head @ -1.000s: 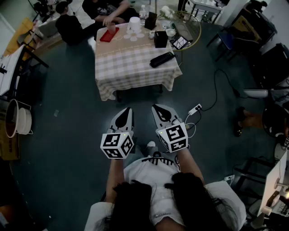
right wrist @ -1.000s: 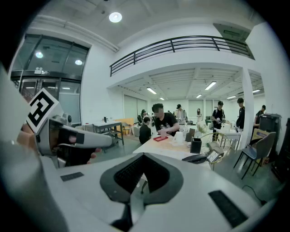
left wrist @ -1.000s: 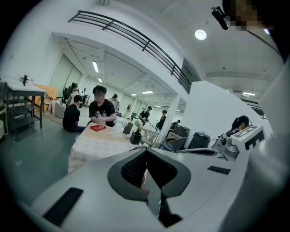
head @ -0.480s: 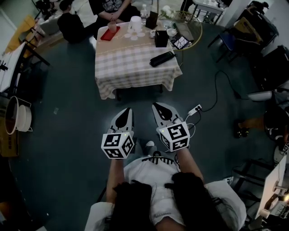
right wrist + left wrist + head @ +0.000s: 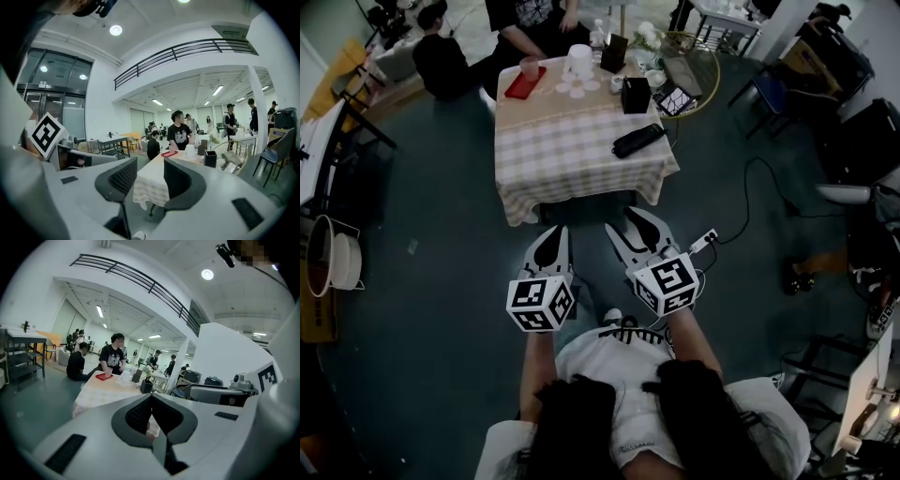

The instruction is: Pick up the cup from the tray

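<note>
Cup [image 5: 530, 67]: small, pinkish, upright on red tray [image 5: 523, 86]. Sits far ahead of both hand-held grippers, a bit left of the left one, well out of reach.
Tray: flat and low, at far-left corner of the surface [image 5: 581, 141], which has a checked cloth. A seated person [image 5: 530, 19] is just behind it.
Cup handling (est.): prob. light, thin-walled plastic, so stiff enough but could flex or pop out if squeezed hard. Smooth side, likely a bit slippery. Too small to tell if anything's inside, so treat as spillable and keep it upright.
Where to grip (est.): across the body, approx. mid-height, pads on opposite sides w/ moderate squeeze. Avoid the rim, as it may tip. Lift straight up so the tray doesn't drag along.
Left hand-held gripper [image 5: 553, 236]: jaws together, nothing between them, pointing toward the surface.
Right hand-held gripper [image 5: 634, 229]: jaws apart and opening, gap empty, w/ only the distant surface showing through it. Just beside the left one, same heading.
Stage (est.): approach not begun, need to close the distance first.
</note>
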Tool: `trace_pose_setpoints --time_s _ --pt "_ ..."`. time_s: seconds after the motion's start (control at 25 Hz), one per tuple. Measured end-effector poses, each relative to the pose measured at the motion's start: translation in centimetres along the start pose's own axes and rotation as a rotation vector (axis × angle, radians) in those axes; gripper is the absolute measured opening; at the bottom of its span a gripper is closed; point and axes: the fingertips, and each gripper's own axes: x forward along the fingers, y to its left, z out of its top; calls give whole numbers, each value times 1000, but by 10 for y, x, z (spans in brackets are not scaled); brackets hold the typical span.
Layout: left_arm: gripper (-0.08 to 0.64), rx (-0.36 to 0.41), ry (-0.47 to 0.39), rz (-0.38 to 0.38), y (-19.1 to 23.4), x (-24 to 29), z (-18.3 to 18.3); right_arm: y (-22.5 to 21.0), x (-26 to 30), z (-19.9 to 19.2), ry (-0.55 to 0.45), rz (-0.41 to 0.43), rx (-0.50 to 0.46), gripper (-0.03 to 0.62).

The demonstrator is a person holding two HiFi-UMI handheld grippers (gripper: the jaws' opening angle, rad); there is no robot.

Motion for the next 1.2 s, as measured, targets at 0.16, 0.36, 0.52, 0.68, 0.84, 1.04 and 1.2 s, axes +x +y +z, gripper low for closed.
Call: trace_pose_setpoints --time_s 0.16,0.36,0.52,0.68,0.84,1.04,1.2 --pt "8 3 1 4 28 28 21 -15 35 15 -11 -8 10 175" --pt "8 -13 -2 11 72 63 49 -28 86 32 -7 -11 7 197" --pt "8 11 -7 2 99 87 75 -36 123 48 -10 -26 1 212" --pt "8 33 3 -15 123 102 89 -37 154 55 -8 -40 -1 225" --pt "8 53 14 -34 144 115 101 -38 180 65 -13 -58 -2 239" --pt "8 67 9 -46 163 125 119 -39 205 74 -12 -72 1 252" --pt "8 72 6 -37 178 128 129 -40 225 82 -22 -68 -5 257"
